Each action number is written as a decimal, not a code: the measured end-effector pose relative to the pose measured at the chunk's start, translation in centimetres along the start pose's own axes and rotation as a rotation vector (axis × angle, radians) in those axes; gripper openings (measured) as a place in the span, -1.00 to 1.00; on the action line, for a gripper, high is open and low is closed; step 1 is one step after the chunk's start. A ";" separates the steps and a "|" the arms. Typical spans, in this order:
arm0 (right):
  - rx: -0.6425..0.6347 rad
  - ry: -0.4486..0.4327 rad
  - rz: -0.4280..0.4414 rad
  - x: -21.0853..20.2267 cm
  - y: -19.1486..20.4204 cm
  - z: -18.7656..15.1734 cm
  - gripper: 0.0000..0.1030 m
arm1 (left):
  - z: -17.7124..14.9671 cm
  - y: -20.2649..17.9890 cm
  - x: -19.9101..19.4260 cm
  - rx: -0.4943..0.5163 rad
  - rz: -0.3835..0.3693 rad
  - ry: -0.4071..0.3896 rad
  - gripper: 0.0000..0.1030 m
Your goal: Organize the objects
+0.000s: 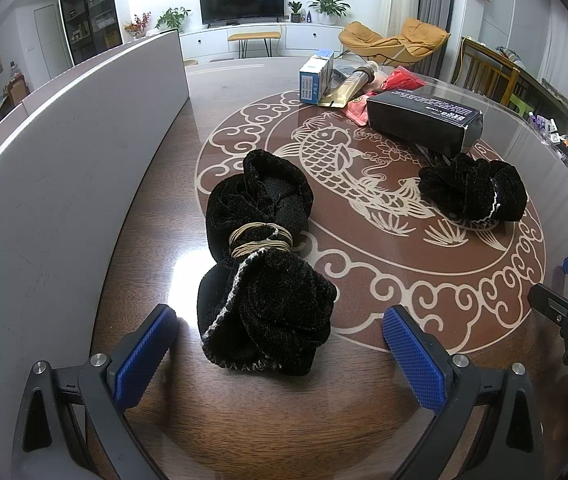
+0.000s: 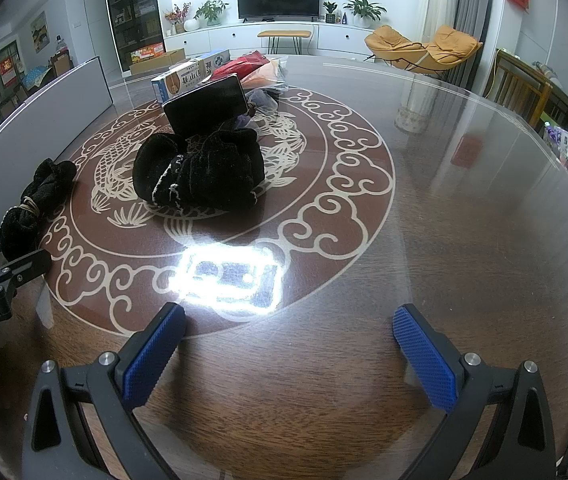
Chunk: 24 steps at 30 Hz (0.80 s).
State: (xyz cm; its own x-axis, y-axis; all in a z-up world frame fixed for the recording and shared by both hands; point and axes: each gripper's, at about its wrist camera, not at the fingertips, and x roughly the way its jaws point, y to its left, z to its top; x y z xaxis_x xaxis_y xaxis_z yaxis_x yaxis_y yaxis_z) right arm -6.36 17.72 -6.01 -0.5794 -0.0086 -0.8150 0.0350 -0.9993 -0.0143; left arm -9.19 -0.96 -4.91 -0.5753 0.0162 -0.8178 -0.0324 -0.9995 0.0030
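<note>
Directly at twelve o'clock of the left tongs, spread wide and empty, lies a tied black velvet pouch on the counter. Right tongs gape empty too; another pouch sits at eleven o'clock.

Both views are evenly lit from overhead, and strong fisheye bending is seen toward the edges, where the corners are cut off in black. A hard white glare patch is thrown on the glossy table top in the right wrist view, a weaker one in the left wrist view. Focus is sharp, and only soft shadows are cast.
</note>
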 end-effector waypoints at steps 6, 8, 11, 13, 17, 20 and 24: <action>0.000 0.000 0.000 0.0 0.0 0.0 1.00 | 0.0 0.0 0.0 0.000 0.000 0.000 1.00; 0.000 0.000 0.000 0.0 0.0 0.0 1.00 | 0.0 0.0 0.0 0.000 0.000 0.000 1.00; 0.000 0.000 0.000 0.0 0.0 0.0 1.00 | 0.0 0.0 0.0 0.001 -0.001 0.000 1.00; 0.001 0.000 0.000 0.0 0.0 0.0 1.00 | 0.0 0.0 0.0 0.001 -0.001 -0.001 1.00; 0.003 -0.001 0.004 0.0 -0.1 0.0 1.00 | 0.0 0.0 0.0 0.001 -0.001 -0.001 1.00; 0.034 -0.006 0.066 -0.5 -0.8 0.1 1.00 | 0.0 0.0 0.0 0.001 -0.001 -0.001 1.00; 0.083 -0.067 0.125 -2.6 -1.2 3.5 1.00 | 0.0 0.1 0.0 0.001 -0.001 -0.001 1.00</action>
State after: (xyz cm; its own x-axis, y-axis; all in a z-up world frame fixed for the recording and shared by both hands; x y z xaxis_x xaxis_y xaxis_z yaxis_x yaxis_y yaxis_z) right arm -7.74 18.86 -1.84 -0.6280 -0.1329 -0.7668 0.0448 -0.9899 0.1348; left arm -9.19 -1.01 -4.91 -0.5760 0.0176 -0.8172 -0.0343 -0.9994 0.0026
